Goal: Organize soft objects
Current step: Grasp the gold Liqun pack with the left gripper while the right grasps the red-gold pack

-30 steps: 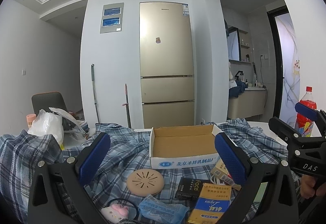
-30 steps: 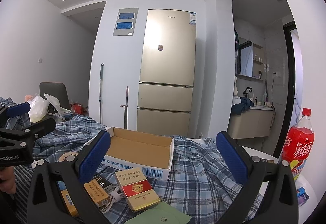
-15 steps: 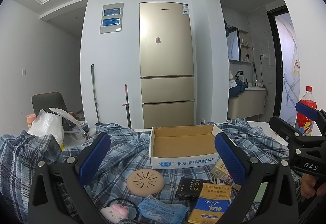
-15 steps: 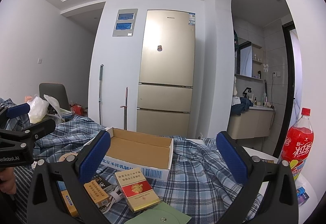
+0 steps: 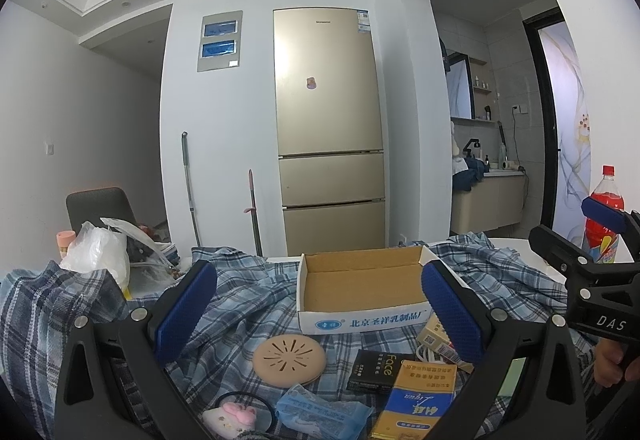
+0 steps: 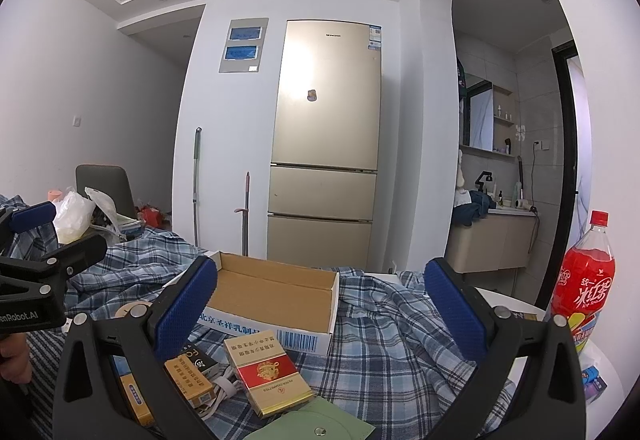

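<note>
Kitchen-ish room behind it all, with a tall gold fridge (image 5: 330,128) against the white wall and two mop handles leaning just left of it. Closer in, a table draped in a rumpled blue plaid shirt (image 5: 248,304), spreading across both views. Sitting on the shirt, an open cardboard box (image 5: 362,294), nothing visible inside. Off to the right edge, a red soda bottle (image 6: 582,280) standing upright; over on the left, a white plastic bag (image 5: 96,254).

Left gripper (image 5: 320,310) hovering wide open above the clutter, nothing between the blue pads. Right gripper (image 6: 320,304) same deal, spread apart and holding nothing, hanging over the near edge of the box.

Smaller stuff in front of the box: a round tan pad (image 5: 289,354) lying flat, a black Face box (image 5: 380,366) beside it, a yellow-and-blue pack (image 5: 416,402) partly over that. Right wrist view shows a red-and-gold cigarette pack (image 6: 267,374) and a green envelope (image 6: 316,422) nearest the camera. Down at the bottom of the left view, a blue tissue packet (image 5: 322,408) and a little pink plush hair tie (image 5: 234,414), just beside each other.
</note>
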{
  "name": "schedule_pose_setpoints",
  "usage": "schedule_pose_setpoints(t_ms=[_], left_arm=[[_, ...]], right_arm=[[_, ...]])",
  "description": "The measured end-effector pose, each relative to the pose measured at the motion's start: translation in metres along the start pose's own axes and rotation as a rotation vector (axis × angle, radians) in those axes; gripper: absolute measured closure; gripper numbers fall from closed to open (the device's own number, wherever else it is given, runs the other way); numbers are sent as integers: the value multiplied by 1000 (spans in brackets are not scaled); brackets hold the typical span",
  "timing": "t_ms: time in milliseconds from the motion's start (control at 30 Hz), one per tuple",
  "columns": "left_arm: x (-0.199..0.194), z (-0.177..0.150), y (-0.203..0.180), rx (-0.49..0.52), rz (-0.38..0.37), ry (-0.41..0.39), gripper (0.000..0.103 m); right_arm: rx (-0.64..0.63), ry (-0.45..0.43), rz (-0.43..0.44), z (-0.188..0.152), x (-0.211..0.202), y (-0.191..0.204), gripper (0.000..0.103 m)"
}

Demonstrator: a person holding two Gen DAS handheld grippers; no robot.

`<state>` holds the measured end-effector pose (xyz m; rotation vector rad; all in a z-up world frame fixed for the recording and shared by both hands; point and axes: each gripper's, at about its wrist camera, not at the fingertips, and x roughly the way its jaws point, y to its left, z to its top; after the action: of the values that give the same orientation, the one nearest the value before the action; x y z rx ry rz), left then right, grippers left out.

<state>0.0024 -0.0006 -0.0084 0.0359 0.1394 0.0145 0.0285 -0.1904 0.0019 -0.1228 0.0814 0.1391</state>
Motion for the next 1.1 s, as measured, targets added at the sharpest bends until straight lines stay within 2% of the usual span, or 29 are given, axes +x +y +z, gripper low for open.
schedule_pose_setpoints(t_ms=[267, 333, 500, 667, 767, 867, 1033, 1100], left_arm=[[3, 3, 4, -19, -48, 30, 0], [5, 7, 5, -13, -61, 60, 0], [11, 16, 8, -13, -151, 168, 0], [31, 9, -6, 39, -269, 328, 1], [44, 0, -16, 58, -348, 432, 14], [57, -7, -22, 53, -404, 514, 16], [64, -14, -44, 164, -444, 596, 17], [68, -20, -55, 220, -433, 620, 17]], right_arm=[[25, -11, 2, 3, -3, -5, 0], [45, -3, 10, 8, -2, -9, 0], [98, 66, 50, 16, 4, -25, 0], [122, 202, 124, 19, 16, -35, 0], [119, 313, 188, 15, 26, -34, 4], [86, 426, 219, 3, 35, -31, 5], [58, 541, 249, -16, 46, -35, 8], [59, 572, 244, -21, 50, -39, 9]])
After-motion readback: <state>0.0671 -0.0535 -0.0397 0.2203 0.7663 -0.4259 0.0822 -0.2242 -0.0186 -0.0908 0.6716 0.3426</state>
